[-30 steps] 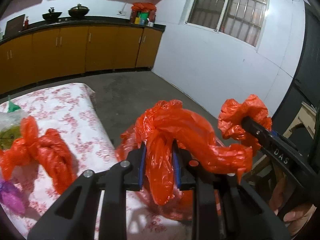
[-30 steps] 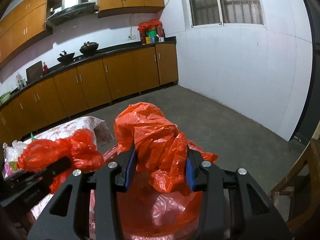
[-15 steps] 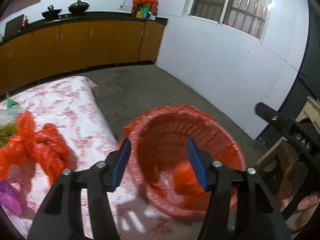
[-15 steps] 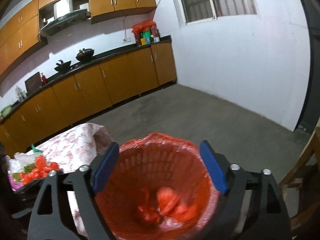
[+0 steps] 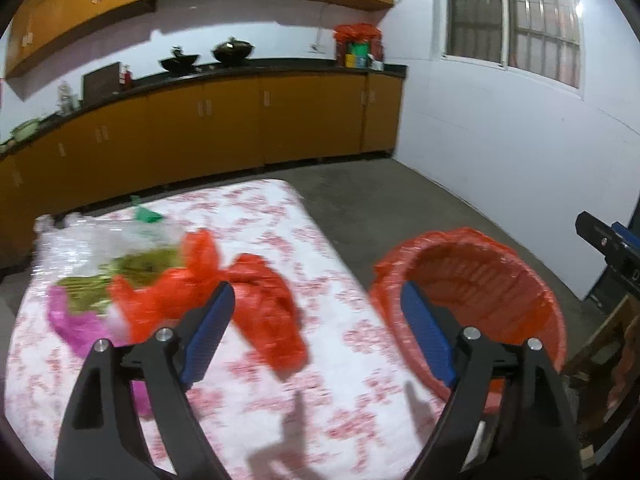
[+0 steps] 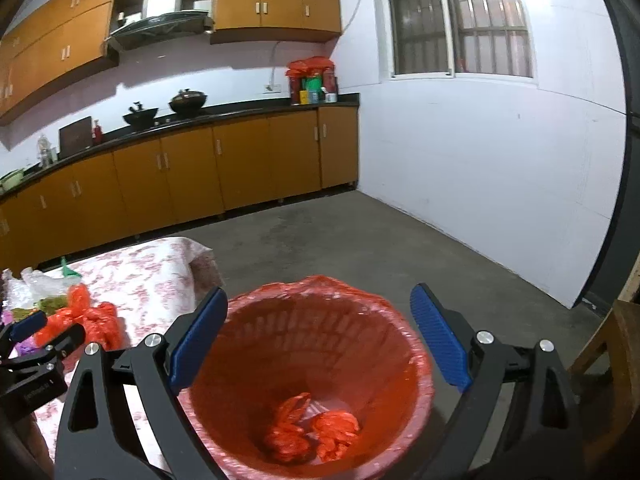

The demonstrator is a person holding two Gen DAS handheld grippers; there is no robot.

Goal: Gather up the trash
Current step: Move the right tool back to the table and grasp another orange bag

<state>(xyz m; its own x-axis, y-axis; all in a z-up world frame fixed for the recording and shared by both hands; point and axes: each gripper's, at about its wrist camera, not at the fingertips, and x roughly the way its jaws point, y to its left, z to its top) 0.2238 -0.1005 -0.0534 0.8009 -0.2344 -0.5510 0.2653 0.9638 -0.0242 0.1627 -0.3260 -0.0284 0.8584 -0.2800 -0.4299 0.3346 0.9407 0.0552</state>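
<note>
A basket lined with a red bag [image 6: 404,344] stands beside the table; crumpled red plastic bags [image 6: 312,436] lie at its bottom. My right gripper [image 6: 318,338] is open and empty, directly above the basket. My left gripper [image 5: 316,334] is open and empty above the floral tablecloth [image 5: 344,396], between the basket [image 5: 516,280] on its right and a red plastic bag [image 5: 264,304] lying on the table. Further left lie a clear bag with green scraps [image 5: 132,256] and a purple bag [image 5: 72,320]. The left gripper also shows in the right wrist view [image 6: 38,338].
Orange kitchen cabinets [image 6: 192,172] with woks on the counter line the far wall. A bare concrete floor [image 6: 380,240] lies beyond the basket. A wooden chair [image 6: 616,344] stands at the right. The right gripper's tip [image 5: 604,240] shows at the right edge.
Both grippers let go of the red bag, which dropped into the basket, and their jaws opened wide. The left gripper then swung left, toward the trash on the table.
</note>
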